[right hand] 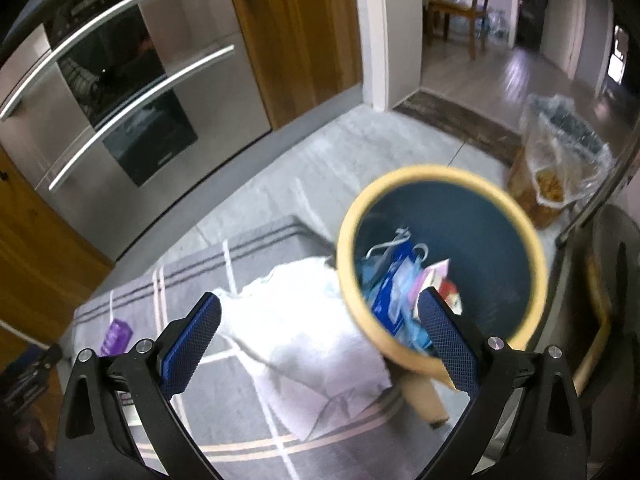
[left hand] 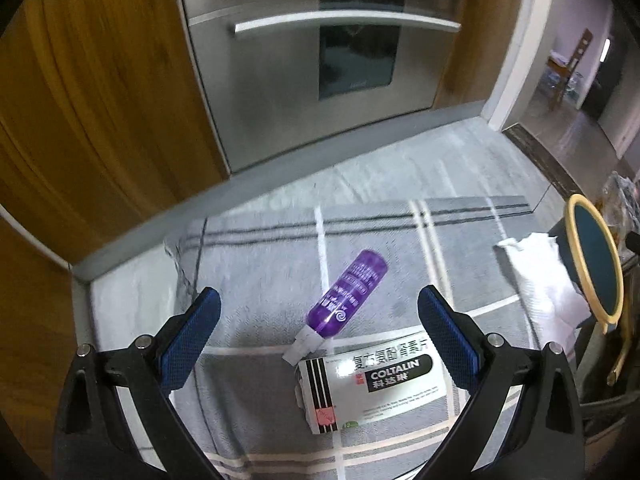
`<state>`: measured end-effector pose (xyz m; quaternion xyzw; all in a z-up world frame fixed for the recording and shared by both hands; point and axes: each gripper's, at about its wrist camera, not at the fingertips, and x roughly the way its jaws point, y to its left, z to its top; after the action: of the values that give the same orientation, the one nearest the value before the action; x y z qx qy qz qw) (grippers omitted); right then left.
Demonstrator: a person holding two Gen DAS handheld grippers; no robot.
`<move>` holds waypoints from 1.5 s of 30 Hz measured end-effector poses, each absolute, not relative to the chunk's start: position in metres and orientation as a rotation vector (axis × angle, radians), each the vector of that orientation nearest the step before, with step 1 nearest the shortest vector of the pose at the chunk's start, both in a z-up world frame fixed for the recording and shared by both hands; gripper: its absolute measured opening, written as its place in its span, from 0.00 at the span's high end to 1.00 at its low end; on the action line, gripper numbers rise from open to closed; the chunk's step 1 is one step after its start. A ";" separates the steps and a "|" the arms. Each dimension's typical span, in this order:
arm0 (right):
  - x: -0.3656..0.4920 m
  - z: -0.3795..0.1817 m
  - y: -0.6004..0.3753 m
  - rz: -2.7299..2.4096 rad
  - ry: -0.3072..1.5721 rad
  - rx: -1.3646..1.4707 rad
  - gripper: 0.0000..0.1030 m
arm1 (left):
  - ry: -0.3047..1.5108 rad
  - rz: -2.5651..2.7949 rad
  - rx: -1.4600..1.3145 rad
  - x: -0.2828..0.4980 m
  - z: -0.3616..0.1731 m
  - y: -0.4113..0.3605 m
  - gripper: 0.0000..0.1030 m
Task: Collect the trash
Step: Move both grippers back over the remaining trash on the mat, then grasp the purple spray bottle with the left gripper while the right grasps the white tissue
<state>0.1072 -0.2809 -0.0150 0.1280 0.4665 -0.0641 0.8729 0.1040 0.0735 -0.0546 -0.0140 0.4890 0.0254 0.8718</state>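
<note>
A purple bottle (left hand: 347, 295) with a white cap lies on a grey striped mat (left hand: 260, 248), touching a white COLTALIN medicine box (left hand: 372, 388). My left gripper (left hand: 319, 312) is open and hovers over both, empty. A white crumpled tissue (right hand: 304, 332) lies on the mat beside a dark blue bin with a yellow rim (right hand: 440, 264) that holds several wrappers. My right gripper (right hand: 319, 316) is open and empty above the tissue, its right finger in front of the bin's rim. The tissue (left hand: 540, 276) and bin (left hand: 596, 256) also show at the right of the left wrist view. The purple bottle (right hand: 116, 334) shows at far left.
A steel oven (left hand: 312, 60) and wooden cabinets (left hand: 92, 100) stand behind the mat. A clear plastic bag with yellow contents (right hand: 560, 168) stands on the floor at the right. A doorway (right hand: 500, 60) leads to a room with a wooden chair.
</note>
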 end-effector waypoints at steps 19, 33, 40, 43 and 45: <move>0.130 -0.072 -0.217 0.050 1.224 0.124 0.05 | 1.176 -0.002 0.028 0.146 -0.124 0.048 0.06; 0.136 -0.114 -0.196 0.106 1.364 0.085 0.08 | 1.228 -0.032 0.047 0.156 -0.149 0.047 0.28; 0.133 -0.121 -0.183 0.154 1.394 0.028 0.39 | 1.242 -0.025 0.079 0.156 -0.153 0.043 0.47; 0.133 -0.123 -0.182 0.164 1.401 0.009 0.50 | 1.246 -0.022 0.098 0.155 -0.154 0.042 0.50; 0.131 -0.124 -0.182 0.167 1.407 -0.006 0.61 | 1.249 -0.023 0.111 0.155 -0.155 0.041 0.53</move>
<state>0.1310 -0.1816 -0.1244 -0.0029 0.6463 0.0768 0.7592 0.1553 0.0411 -0.1554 0.0521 0.5842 -0.0108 0.8099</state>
